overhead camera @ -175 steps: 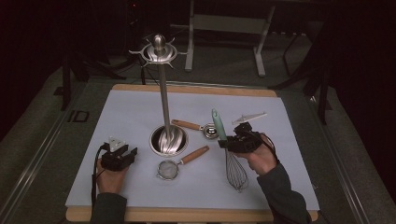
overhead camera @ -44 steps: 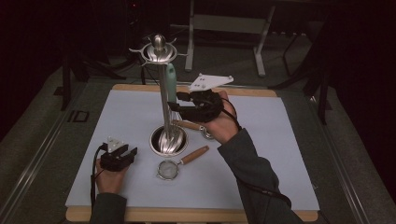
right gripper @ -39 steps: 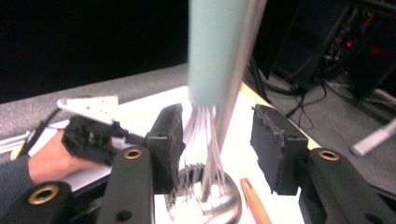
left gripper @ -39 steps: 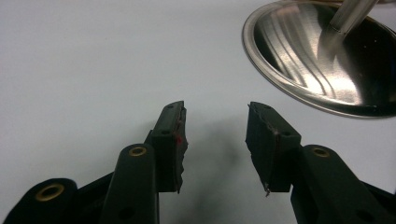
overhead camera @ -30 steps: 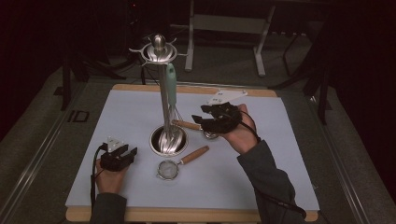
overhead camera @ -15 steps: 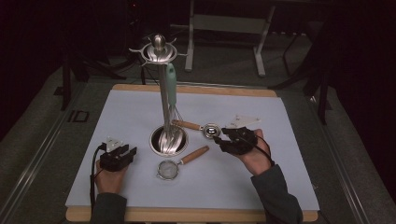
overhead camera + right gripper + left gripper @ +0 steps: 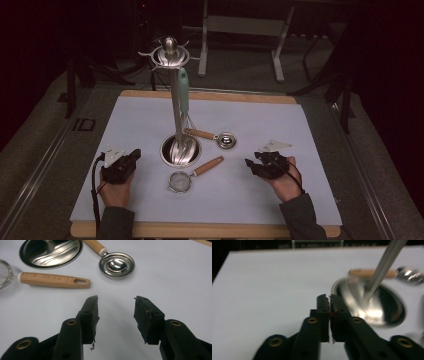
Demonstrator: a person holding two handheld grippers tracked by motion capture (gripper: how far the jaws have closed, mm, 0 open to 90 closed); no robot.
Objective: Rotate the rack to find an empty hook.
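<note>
Dark surroundings frame a wooden table covered by a white mat, at whose centre a steel utensil stand carries a green-handled whisk hanging from its top ring. Just right of the stand's base lies a measuring spoon, and in front a small strainer. Left gripper has just closed, jaws together on nothing; right gripper hovers with jaws apart and empty.
</note>
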